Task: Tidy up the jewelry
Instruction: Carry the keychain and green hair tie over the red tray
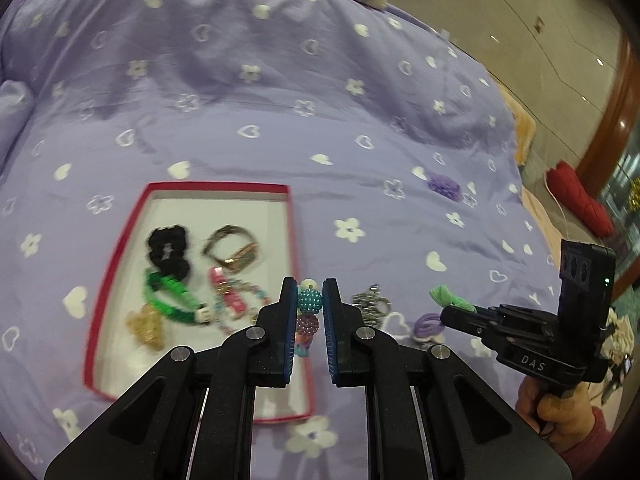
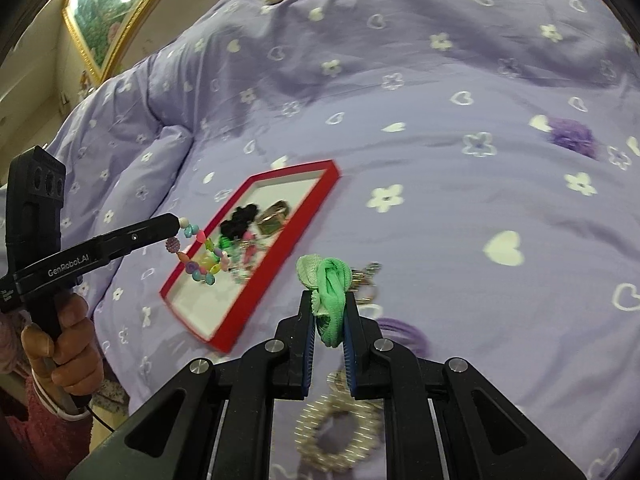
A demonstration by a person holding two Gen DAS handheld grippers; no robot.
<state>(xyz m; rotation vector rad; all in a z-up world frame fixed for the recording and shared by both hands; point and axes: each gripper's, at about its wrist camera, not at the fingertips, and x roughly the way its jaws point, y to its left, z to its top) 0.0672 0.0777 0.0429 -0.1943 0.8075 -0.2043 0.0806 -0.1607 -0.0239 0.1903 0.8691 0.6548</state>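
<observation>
My left gripper (image 1: 309, 300) is clamped on something, its fingers (image 1: 286, 312) nearly parallel and pointing forward. My right gripper (image 2: 329, 312) is also pinched shut on a load. Each tool rests in a bare hand (image 2: 66, 348), fist wrapped round the handle, pink sleeve at the wrist.

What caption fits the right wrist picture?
Right tongs pinch a green hair tie beside the red tray.
</observation>
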